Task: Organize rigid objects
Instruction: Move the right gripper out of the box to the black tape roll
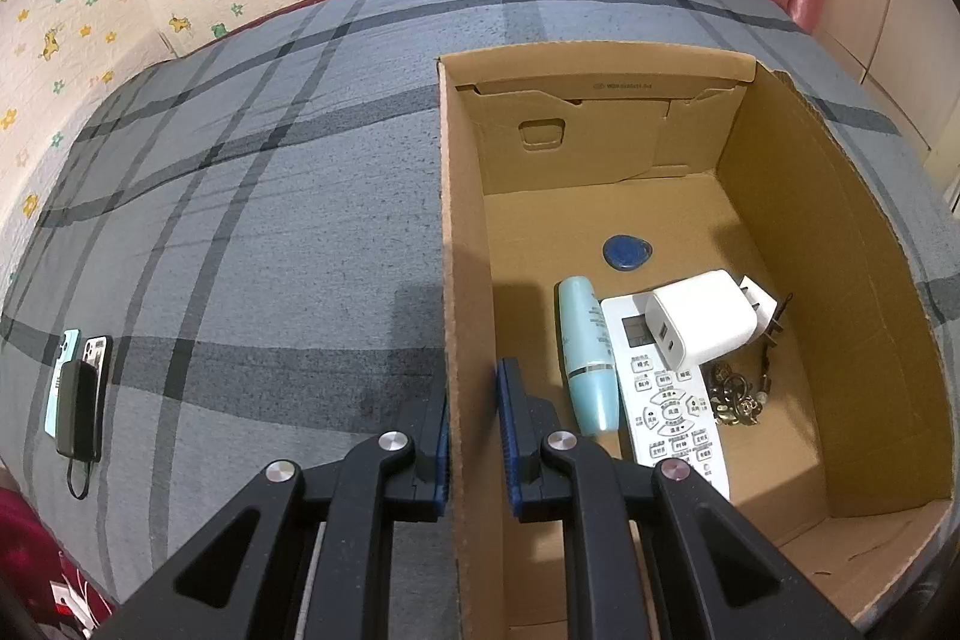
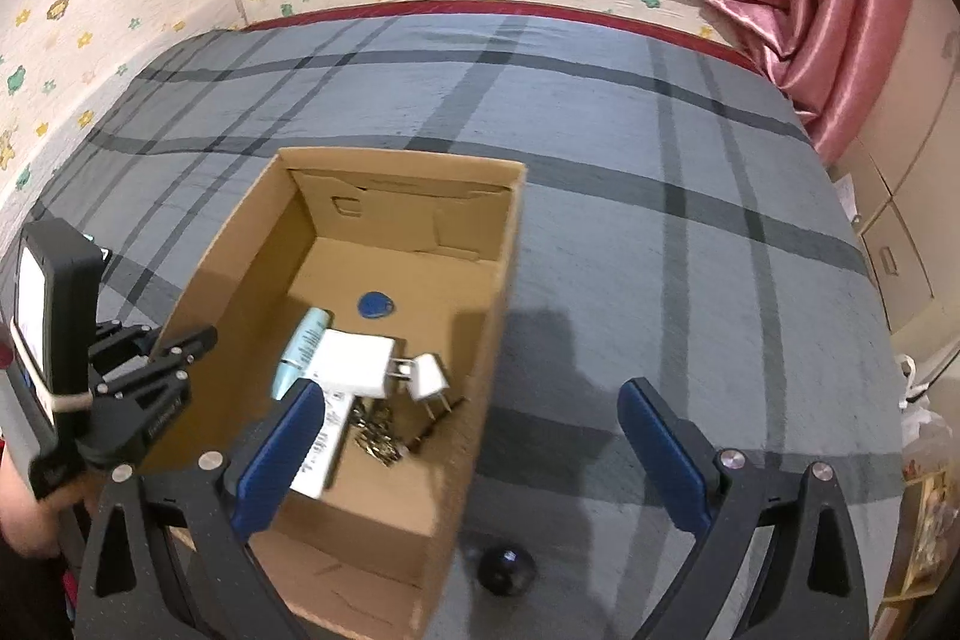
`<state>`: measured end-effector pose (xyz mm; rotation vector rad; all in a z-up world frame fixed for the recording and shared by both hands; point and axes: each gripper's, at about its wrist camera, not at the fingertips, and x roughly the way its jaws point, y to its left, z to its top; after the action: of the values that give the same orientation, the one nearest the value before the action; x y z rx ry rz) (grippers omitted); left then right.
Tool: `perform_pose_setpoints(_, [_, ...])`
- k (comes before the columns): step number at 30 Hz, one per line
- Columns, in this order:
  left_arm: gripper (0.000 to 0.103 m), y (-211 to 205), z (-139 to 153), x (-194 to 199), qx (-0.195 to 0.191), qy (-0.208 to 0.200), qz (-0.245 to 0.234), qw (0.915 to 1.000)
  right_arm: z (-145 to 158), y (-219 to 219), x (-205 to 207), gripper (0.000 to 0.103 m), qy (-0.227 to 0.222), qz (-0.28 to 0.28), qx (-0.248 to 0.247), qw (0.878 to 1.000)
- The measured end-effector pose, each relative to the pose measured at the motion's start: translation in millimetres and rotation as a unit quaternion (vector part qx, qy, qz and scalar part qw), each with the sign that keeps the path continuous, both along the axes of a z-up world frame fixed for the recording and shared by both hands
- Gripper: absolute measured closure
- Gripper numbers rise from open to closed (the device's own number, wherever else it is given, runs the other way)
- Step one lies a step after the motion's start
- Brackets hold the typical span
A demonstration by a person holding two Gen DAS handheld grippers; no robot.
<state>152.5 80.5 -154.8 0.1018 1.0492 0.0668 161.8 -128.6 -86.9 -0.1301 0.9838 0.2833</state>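
1. The left gripper (image 1: 474, 436) is clamped on the left wall of the cardboard box (image 1: 465, 280); one blue pad sits outside the wall, the other inside.
2. The right gripper (image 2: 471, 454) stands wide open with nothing between its pads. It hangs over the box's near right corner.
3. The box rests on a grey plaid bedcover (image 1: 270, 196), its top open.
4. Inside, on the box floor: a blue tag (image 1: 624, 251) alone toward the far end; a teal tube (image 1: 587, 352) lying beside a white remote (image 1: 669, 400); a white charger (image 1: 699, 319) resting on the remote's upper end; a bunch of keys (image 1: 735, 397) just right of the remote.
5. A second, smaller white plug (image 2: 429, 377) lies against the charger's prongs.
6. Outside the box, a dark round object (image 2: 506, 569) sits on the bedcover by its near right corner.
7. Two phones and a power bank (image 1: 78, 406) lie well left of the box.
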Motion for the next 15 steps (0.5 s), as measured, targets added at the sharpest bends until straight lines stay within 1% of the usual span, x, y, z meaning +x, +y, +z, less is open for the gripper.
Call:
perform_pose_setpoints(7, [0.089,-1,0,0,0.002,0.000,0.002,1.0000,-2,-29,-18,0.003,-0.009,-0.010,-0.003,1.000])
perform_pose_setpoints(15, [0.089,-2,1,0,0.006,0.001,0.003,1.0000,-16,-55,-41,0.003,-0.013,-0.016,-0.014,1.000])
